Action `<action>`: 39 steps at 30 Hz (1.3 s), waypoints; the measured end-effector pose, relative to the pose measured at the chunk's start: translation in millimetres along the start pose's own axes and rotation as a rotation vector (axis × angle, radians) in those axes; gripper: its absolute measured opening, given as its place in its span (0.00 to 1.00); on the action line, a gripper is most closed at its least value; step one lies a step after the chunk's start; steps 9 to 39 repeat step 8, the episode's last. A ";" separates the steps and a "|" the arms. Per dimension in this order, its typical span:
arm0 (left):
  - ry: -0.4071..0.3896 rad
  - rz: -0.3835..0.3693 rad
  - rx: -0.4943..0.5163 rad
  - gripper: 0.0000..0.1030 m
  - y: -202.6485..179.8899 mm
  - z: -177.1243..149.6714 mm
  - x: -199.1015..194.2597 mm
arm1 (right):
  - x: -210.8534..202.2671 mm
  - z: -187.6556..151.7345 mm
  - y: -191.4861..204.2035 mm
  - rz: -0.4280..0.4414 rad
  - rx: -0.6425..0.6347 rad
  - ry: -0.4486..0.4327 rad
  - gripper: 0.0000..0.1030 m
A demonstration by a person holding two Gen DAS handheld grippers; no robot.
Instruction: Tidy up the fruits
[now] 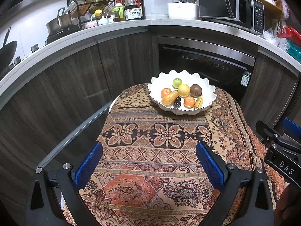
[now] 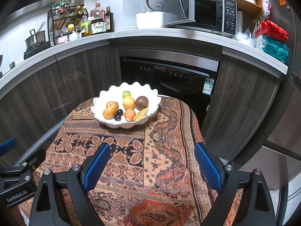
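Fruits fill a white scalloped bowl (image 1: 210, 96) at the far end of a small table draped in a patterned cloth (image 1: 160, 169), seen from the left wrist well ahead of the left gripper (image 1: 149, 162) and a little toward its right-hand finger. Inside lie a green apple (image 1: 177, 82), a yellow apple (image 1: 183, 90), a brown kiwi (image 1: 195, 90), a pear (image 1: 169, 98), two orange fruits (image 1: 189, 101), dark plums (image 1: 177, 103) and a small yellow starfruit (image 1: 199, 102) — all heaped together. The left gripper's blue-padded fingers (image 1: 88, 166) stand wide apart over bare cloth, with nothing between them. Part of the right gripper (image 1: 278, 141) juts in at the right edge. From the right wrist, the bowl (image 2: 97, 101) sits well ahead of the right gripper (image 2: 152, 165), nearer its left-hand finger than its right. The pear (image 2: 110, 110), plums (image 2: 118, 115), kiwi (image 2: 141, 102), yellow apple (image 2: 128, 102) and green apple (image 2: 126, 94) show clearly within it. The right gripper's fingers (image 2: 206, 167) are likewise spread wide and hold nothing — only the cloth (image 2: 150, 179) lies below them. The left gripper's black frame (image 2: 18, 171) appears at the left edge. Behind the table, a dark dishwasher (image 2: 169, 75) sits under the counter.
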State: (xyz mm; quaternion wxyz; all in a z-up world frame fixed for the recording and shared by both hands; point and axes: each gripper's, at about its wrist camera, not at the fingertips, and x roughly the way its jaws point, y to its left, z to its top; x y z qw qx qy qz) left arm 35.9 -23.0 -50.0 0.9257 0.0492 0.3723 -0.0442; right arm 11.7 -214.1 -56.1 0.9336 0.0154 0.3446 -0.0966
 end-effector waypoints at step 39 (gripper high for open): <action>0.008 -0.005 0.001 0.98 2.9 0.1 3.0 | 2.6 -2.1 0.8 -0.002 0.002 0.003 0.89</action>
